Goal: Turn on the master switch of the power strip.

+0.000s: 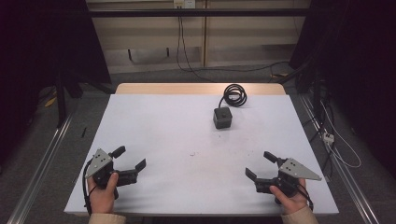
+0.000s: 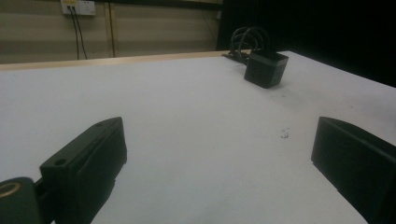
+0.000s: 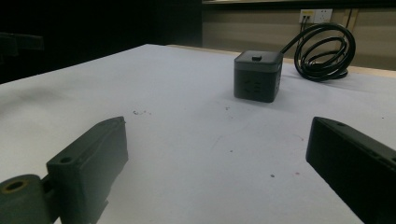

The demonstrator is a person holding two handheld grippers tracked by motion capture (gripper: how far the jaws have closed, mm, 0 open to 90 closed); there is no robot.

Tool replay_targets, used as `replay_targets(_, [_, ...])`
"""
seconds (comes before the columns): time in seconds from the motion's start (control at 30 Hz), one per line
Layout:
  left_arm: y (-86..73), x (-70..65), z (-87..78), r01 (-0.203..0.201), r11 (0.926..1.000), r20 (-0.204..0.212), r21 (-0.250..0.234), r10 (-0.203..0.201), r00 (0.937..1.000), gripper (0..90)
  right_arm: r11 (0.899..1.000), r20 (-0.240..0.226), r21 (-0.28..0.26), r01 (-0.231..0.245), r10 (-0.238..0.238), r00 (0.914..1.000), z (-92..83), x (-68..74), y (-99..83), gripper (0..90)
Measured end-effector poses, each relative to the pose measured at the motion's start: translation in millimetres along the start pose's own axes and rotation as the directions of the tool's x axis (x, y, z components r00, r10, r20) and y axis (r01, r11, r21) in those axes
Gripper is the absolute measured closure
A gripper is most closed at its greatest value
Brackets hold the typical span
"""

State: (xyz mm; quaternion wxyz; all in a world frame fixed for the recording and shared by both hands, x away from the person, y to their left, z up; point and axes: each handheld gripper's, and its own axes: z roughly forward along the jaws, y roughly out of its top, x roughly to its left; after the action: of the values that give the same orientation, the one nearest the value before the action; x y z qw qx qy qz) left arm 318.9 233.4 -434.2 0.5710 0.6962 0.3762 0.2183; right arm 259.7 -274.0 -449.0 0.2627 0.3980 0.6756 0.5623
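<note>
A dark cube-shaped power socket [image 1: 222,117] sits on the white table [image 1: 187,140] right of centre, toward the far side, with its black cable coiled [image 1: 234,94] behind it. The cube [image 2: 265,68] stands far ahead in the left gripper view, and in the right gripper view the cube [image 3: 257,75] and the coil [image 3: 326,46] lie ahead. My left gripper [image 1: 130,158] rests near the front left corner, held by a hand, jaws wide apart and empty. My right gripper [image 1: 259,164] sits near the front right, also open with nothing between its jaws. Both point inward toward the table's middle.
A wall outlet [image 1: 183,3] with hanging cables is behind the table. Metal rails [image 1: 42,158] run along the floor on both sides. A white power strip [image 1: 328,136] and loose cables lie on the floor at right. Small dark specks [image 1: 192,154] mark the table's centre.
</note>
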Motion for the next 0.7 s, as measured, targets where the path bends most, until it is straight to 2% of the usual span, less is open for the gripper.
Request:
replay_targets(0.37, [1.5,0.2,2.7,-0.003,0.9999,0.003,-0.01,0.003,1.0,3.0,1.0,0.029,0.016,0.003,-0.003,0.9996,4.9,-3.2,1.5,5.3])
replay_targets(0.53, [1.3,0.2,3.6,-0.011,0.9999,0.006,-0.005,0.011,0.9999,3.0,0.999,0.032,0.035,0.02,-0.021,0.9993,12.0,-3.4,4.7,5.4])
replay_targets(0.7, [1.0,1.6,2.1,-0.007,1.0,-0.002,-0.007,0.007,1.0,3.0,0.999,0.043,0.034,0.004,-0.006,0.999,19.2,-9.4,10.6,5.7])
